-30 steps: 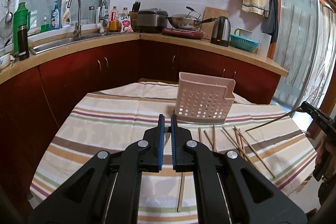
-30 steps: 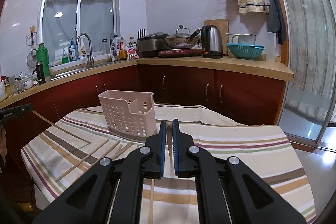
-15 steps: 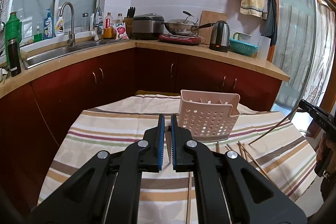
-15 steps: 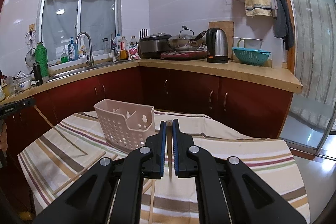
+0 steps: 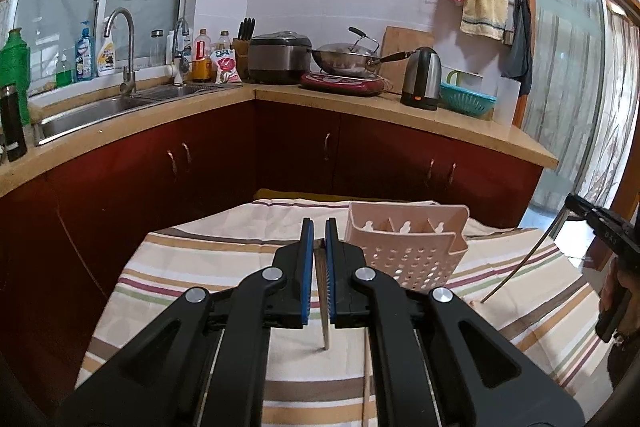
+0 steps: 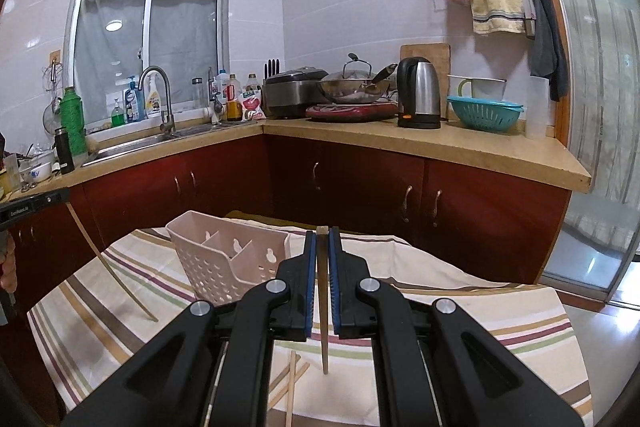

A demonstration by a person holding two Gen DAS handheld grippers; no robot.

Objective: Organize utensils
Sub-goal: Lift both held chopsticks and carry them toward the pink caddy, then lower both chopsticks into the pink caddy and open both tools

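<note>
Item: wooden chopsticks, several, with one perforated pink caddy (image 5: 404, 251) divided into compartments, standing upright on the striped cloth (image 5: 192, 267) of the surface. Left tool (image 5: 316, 247): jaws narrowed onto a single chopstick (image 5: 325, 327), which hangs with its thin end down, clear of the cloth, just left of the caddy. Right tool (image 6: 322, 251): likewise clamped on a second chopstick (image 6: 324, 339), blunt end up between the blue pads, caddy to its left. Each tool also shows at the edge of the other's view with its stick slanting down from it. Remaining stock: loose chopsticks (image 6: 294, 379) lying on the cloth near the front edge; the caddy's compartments look empty, though their bottoms are hidden. Handling, as judged: light, stiff, slender, smooth-sided, so liable to pivot or slip in a pinch grip; not fragile. Best held near the thick upper end, as both are now, leaving the long taper free to lower into a compartment. Caddy is light plastic and may shift if knocked.
</note>
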